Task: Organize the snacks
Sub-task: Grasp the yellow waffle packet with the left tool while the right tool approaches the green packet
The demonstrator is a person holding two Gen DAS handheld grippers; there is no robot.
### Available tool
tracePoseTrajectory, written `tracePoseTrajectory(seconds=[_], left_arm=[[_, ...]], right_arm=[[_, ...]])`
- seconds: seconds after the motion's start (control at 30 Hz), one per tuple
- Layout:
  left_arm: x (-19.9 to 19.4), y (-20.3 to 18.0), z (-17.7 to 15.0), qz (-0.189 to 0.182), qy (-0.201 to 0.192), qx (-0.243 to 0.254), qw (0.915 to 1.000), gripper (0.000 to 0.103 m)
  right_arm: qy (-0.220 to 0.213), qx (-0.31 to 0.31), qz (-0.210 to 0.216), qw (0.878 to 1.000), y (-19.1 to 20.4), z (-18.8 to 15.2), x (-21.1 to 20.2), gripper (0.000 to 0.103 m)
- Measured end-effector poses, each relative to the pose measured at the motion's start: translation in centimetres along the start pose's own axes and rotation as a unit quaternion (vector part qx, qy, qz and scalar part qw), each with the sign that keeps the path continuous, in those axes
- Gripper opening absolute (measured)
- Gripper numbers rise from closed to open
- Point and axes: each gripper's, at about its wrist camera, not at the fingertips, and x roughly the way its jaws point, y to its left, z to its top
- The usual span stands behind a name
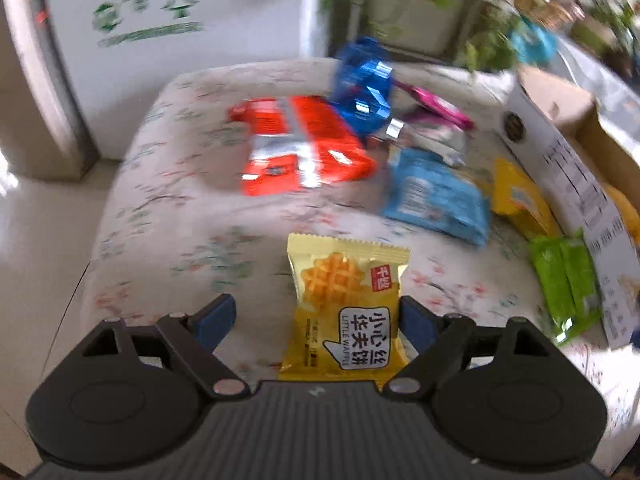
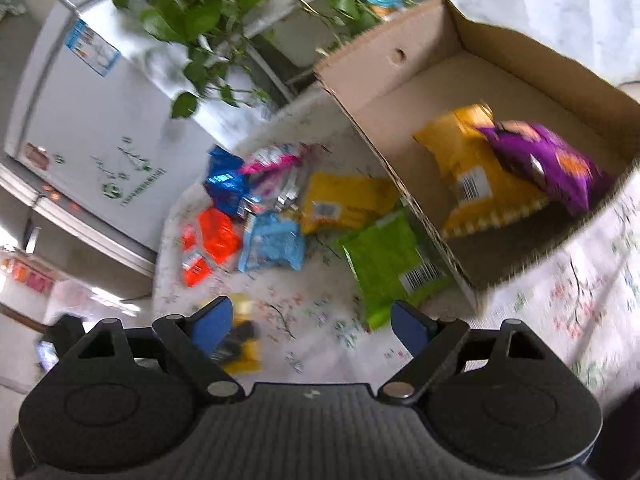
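My left gripper (image 1: 316, 320) is open, with a yellow waffle packet (image 1: 344, 312) lying between its fingers on the flowered tablecloth, against the right pad. Beyond lie a red packet (image 1: 300, 148), a dark blue packet (image 1: 364, 88), a light blue packet (image 1: 436, 196), a yellow packet (image 1: 516, 196) and a green packet (image 1: 564, 280). My right gripper (image 2: 310, 322) is open and empty above the table. The cardboard box (image 2: 404, 200) to its right holds a yellow bag (image 2: 476, 184) and a purple bag (image 2: 548, 164). The green packet (image 2: 388, 264) lies against the box.
A white fridge (image 2: 92, 120) stands beyond the table's far edge. A leafy plant (image 2: 192, 12) hangs over the back. The table edge drops off at the left (image 1: 104, 220). The box wall (image 1: 568, 184) stands at the right in the left wrist view.
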Motion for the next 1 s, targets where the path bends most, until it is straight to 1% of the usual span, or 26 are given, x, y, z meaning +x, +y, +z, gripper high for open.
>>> tracePoseTrajectory(seconds=[0.07,0.13,0.23,0.37,0.4,0.5,0.57,0.6,0.73,0.8,0.83,0.87,0.93,1.0], left_arm=[[-0.1,1.3,-0.2,0.0,-0.007,-0.029,0.9996,0.087],[-0.3,2.1,-0.4,-0.001,-0.016,-0.046,0.9988,0.087],[-0.4,2.4,-0.3,0.0,-0.022,-0.058,0.9981,0.088],[-0.5,2.7,-0.3,-0.007,-0.023,-0.07,0.9973,0.089],[-0.3,2.9,-0.2,-0.01,-0.024,-0.073,0.997,0.089],[-0.4,3.0,-0.3,-0.013,-0.027,-0.082,0.9962,0.09],[-0.3,3.1,-0.3,-0.015,-0.028,-0.086,0.9958,0.09],[-0.3,3.1,-0.3,-0.016,-0.028,-0.087,0.9957,0.091],[-0.4,3.5,-0.2,-0.026,-0.03,-0.102,0.994,0.092],[-0.4,3.5,-0.2,-0.027,-0.031,-0.103,0.9938,0.092],[-0.4,3.5,-0.3,-0.027,-0.031,-0.104,0.9938,0.092],[-0.3,3.5,-0.3,-0.027,-0.032,-0.105,0.9936,0.092],[-0.3,3.5,-0.3,-0.026,-0.033,-0.107,0.9934,0.093],[-0.3,3.5,-0.3,-0.025,-0.033,-0.105,0.9936,0.093]], right_arm=[[-0.007,0.014,-0.026,1.0,-0.1,-0.9,0.5,0.093],[-0.015,0.026,-0.048,0.998,-0.1,-1.6,1.1,0.093],[-0.035,0.035,-0.082,0.995,0.2,-2.5,2.0,0.094],[-0.064,0.026,-0.135,0.988,1.4,-3.6,4.1,0.095],[-0.071,0.027,-0.147,0.986,1.6,-3.8,4.6,0.095],[-0.112,0.013,-0.186,0.976,2.6,-4.0,5.7,0.097],[-0.133,0.005,-0.213,0.968,2.9,-3.9,6.4,0.097],[-0.14,0.002,-0.222,0.965,3.0,-3.9,6.8,0.099],[-0.159,-0.032,-0.233,0.959,3.1,-3.5,7.8,0.099],[-0.165,-0.045,-0.231,0.958,3.0,-3.4,7.9,0.097],[-0.165,-0.055,-0.223,0.959,3.1,-3.3,8.0,0.096],[-0.162,-0.07,-0.211,0.961,3.3,-3.3,8.1,0.093],[-0.146,-0.11,-0.185,0.966,3.8,-3.3,8.3,0.089],[-0.133,-0.148,-0.164,0.966,4.5,-3.6,8.4,0.085]])
